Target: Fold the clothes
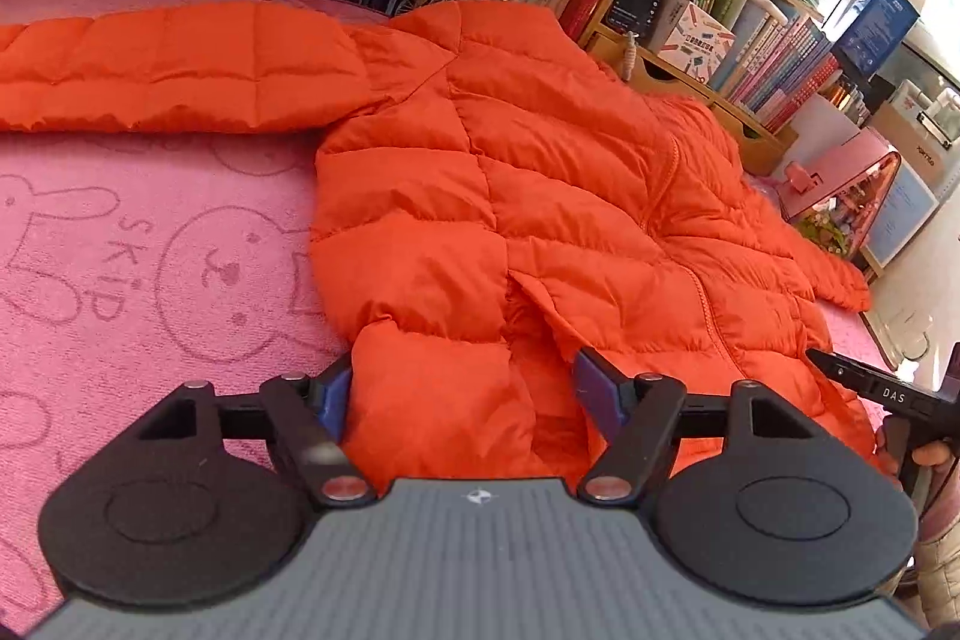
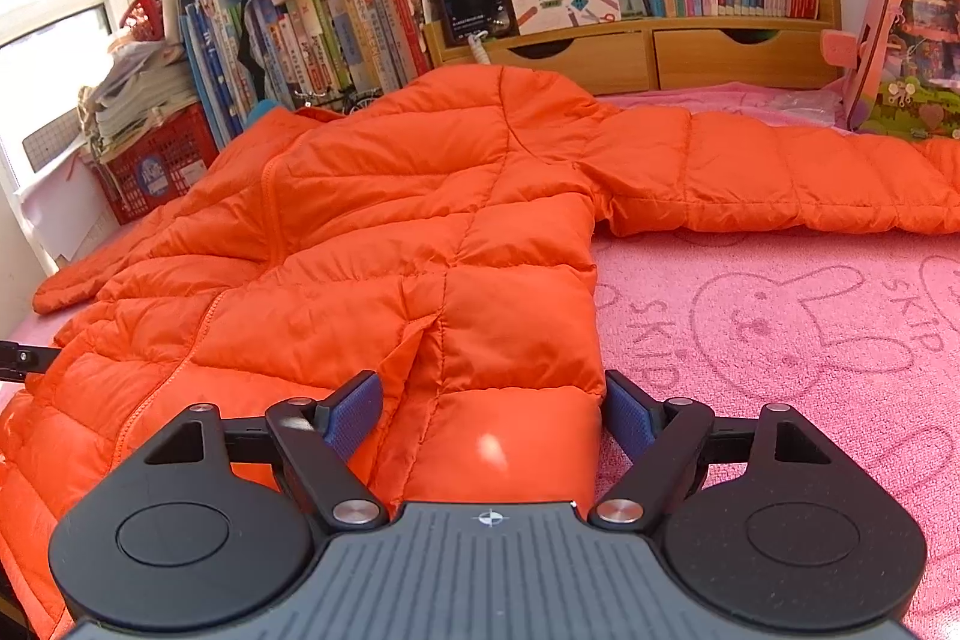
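Straddling the orange jacket (image 1: 540, 196) hem, both grippers' fingers (image 2: 354, 415) apart, on a pink "SKIP" bunny towel (image 2: 780, 328).

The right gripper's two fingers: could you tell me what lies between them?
The orange jacket's hem corner lies between the right gripper's open fingers, per the right wrist view.

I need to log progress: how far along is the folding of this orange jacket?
Barely begun. Done: the jacket lies spread on the pink towel, one sleeve stretched out sideways; no fold shows. In hand: the left gripper and right gripper sit at the hem with jaws open around its corners, not yet shut. Left: grip, fold in the sleeves, fold the body.
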A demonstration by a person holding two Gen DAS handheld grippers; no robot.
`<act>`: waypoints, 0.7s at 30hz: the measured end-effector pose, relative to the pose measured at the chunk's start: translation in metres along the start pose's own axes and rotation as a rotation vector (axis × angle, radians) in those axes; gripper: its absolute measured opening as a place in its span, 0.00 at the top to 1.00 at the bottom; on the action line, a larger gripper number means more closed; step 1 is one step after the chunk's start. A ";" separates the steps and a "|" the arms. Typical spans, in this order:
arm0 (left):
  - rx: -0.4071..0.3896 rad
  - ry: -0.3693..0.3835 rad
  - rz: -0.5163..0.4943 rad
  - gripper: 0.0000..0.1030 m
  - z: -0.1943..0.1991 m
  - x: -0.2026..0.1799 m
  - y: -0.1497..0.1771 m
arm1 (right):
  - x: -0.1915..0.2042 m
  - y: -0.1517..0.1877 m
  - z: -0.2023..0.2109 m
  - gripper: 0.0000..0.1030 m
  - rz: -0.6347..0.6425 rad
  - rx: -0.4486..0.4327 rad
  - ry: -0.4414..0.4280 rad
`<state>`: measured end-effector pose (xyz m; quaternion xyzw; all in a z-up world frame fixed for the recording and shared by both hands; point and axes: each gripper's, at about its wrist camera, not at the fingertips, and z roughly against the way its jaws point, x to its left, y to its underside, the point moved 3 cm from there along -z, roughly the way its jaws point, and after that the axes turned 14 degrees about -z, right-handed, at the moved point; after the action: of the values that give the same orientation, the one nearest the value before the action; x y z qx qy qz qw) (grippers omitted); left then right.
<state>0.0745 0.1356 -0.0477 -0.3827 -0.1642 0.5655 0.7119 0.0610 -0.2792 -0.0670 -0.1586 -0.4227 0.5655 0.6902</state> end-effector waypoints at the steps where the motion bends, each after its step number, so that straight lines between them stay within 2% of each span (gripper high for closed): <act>1: -0.006 -0.020 0.001 0.55 0.000 -0.001 0.000 | 0.002 0.001 0.000 0.49 0.010 -0.007 0.029; 3: -0.014 -0.032 0.018 0.68 0.001 -0.001 0.002 | 0.004 0.002 0.001 0.60 0.025 -0.006 0.049; 4: -0.014 -0.019 0.036 0.75 0.002 0.000 0.004 | 0.005 0.003 0.002 0.61 0.025 -0.002 0.050; 7: -0.015 0.016 0.062 0.83 0.008 0.002 0.006 | 0.001 0.001 0.004 0.65 -0.022 0.013 0.019; 10: -0.013 0.035 0.074 0.85 0.020 0.001 0.013 | -0.002 -0.002 0.011 0.81 -0.085 0.033 -0.021; 12: -0.005 0.047 0.083 0.85 0.031 -0.002 0.024 | 0.002 -0.002 0.026 0.85 -0.098 0.041 -0.033; 17: 0.013 0.054 0.061 0.83 0.058 -0.001 0.054 | 0.016 0.020 0.071 0.85 -0.039 0.078 -0.021; 19: 0.015 0.029 0.057 0.80 0.067 0.005 0.055 | 0.018 0.028 0.082 0.84 -0.016 0.102 -0.013; 21: -0.004 -0.007 0.043 0.80 0.080 0.013 0.049 | 0.018 0.024 0.092 0.79 0.017 0.087 0.012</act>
<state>-0.0082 0.1794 -0.0334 -0.3856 -0.1595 0.5815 0.6984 -0.0242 -0.2792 -0.0223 -0.1354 -0.3922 0.5885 0.6940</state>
